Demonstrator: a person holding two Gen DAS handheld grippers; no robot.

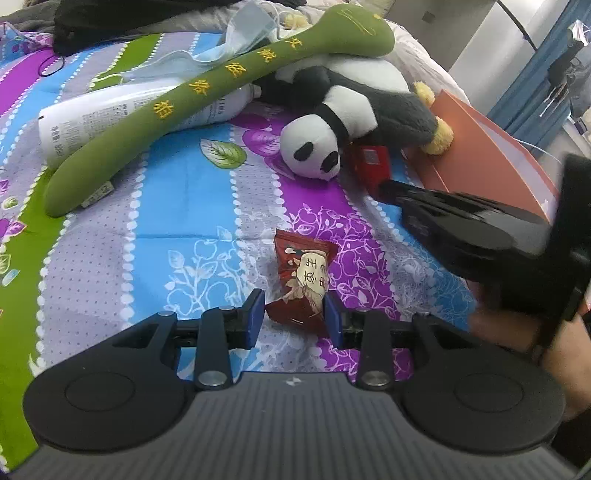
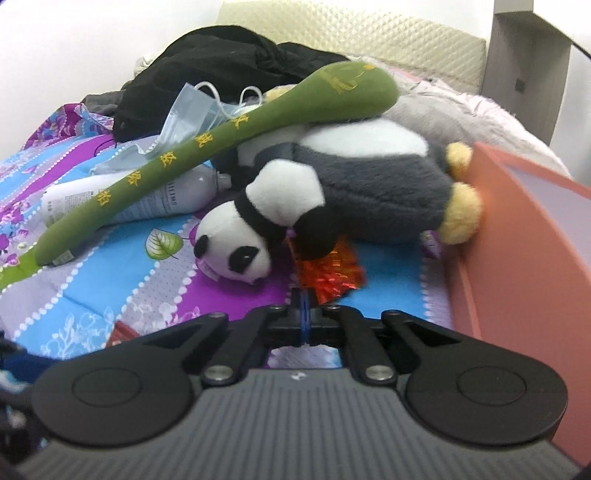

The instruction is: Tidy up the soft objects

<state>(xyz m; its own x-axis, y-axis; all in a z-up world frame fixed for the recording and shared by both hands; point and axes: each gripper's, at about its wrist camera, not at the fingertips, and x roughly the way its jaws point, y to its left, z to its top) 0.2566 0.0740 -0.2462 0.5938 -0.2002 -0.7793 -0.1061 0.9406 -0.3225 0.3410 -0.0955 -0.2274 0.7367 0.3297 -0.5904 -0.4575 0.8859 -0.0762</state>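
A panda plush (image 1: 325, 136) (image 2: 273, 218) lies on the patterned bedsheet (image 1: 177, 206), under a long green plush stick (image 1: 207, 92) (image 2: 207, 147). A grey plush with yellow feet (image 1: 399, 110) (image 2: 380, 195) lies behind the panda. My left gripper (image 1: 295, 317) is partly open around a dark red snack packet (image 1: 303, 277) on the sheet. My right gripper (image 2: 303, 314) is shut, its tips at a shiny red wrapper (image 2: 332, 273) below the panda; in the left wrist view its fingertips (image 1: 388, 188) touch that red item (image 1: 371, 162).
A white bottle (image 1: 122, 118) lies under the green stick. Blue face masks (image 1: 236, 40) and black clothing (image 2: 221, 70) lie behind. An orange box (image 1: 491, 147) (image 2: 524, 258) stands at the right. A headboard (image 2: 369, 33) is at the back.
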